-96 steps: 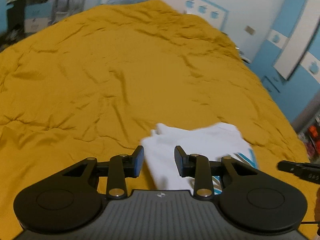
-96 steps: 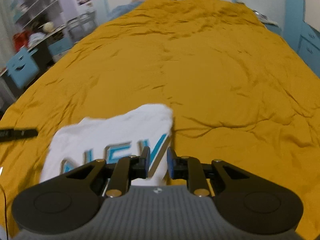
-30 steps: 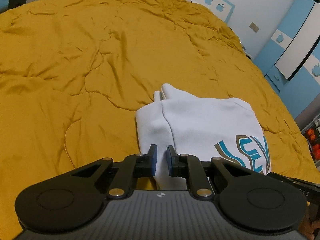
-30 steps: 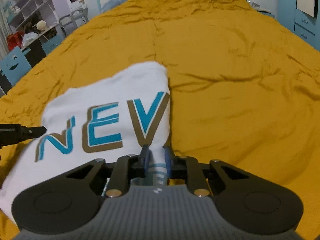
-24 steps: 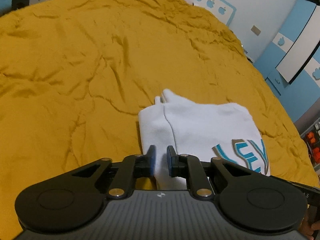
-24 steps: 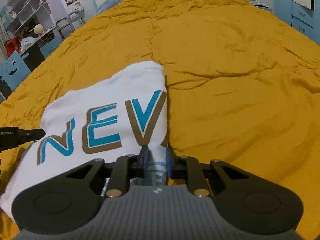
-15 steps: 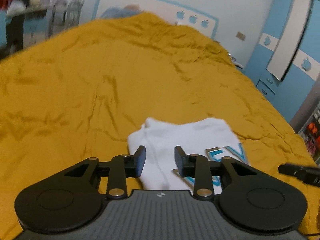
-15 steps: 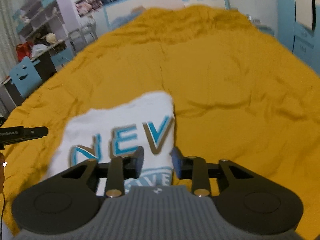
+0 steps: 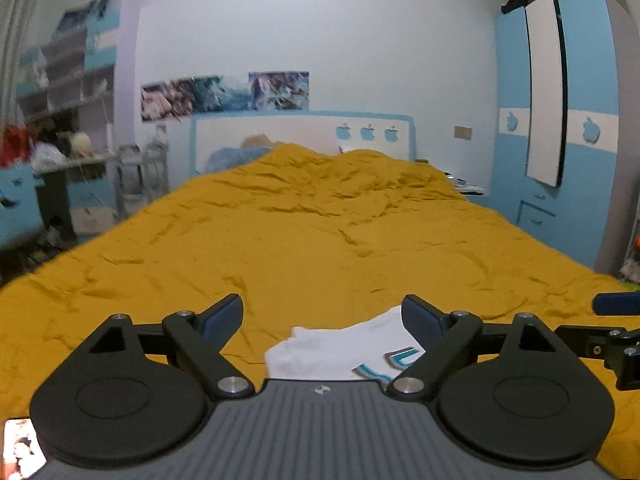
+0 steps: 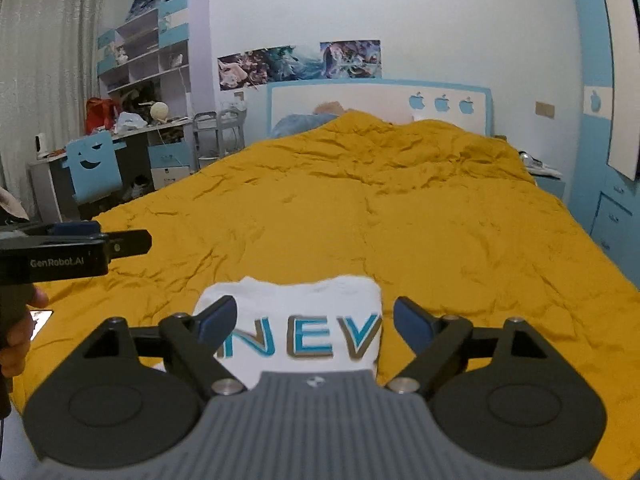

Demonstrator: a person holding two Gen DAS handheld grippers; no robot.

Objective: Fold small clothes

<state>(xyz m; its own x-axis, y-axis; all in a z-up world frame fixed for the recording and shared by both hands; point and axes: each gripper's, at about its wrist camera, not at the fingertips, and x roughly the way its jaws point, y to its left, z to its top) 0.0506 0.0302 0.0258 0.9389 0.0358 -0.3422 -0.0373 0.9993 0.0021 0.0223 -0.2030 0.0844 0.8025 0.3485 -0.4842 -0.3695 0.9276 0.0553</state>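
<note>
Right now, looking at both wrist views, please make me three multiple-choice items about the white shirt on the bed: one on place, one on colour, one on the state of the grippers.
1. Where does the folded white T-shirt with printed letters lie?
A. on the mustard-yellow bedspread
B. on the desk
C. on the floor

2. What colour fills the shirt's letters?
A. red
B. blue
C. green

3. How do the left gripper and right gripper stand?
A. both shut on the shirt
B. one open, one shut
C. both open, holding nothing

Answers:
1 A, yellow cover surrounds the shirt.
2 B, the letters NEV show blue with a brownish edge.
3 C, both jaws, just opened, stand wide above the shirt.
</note>
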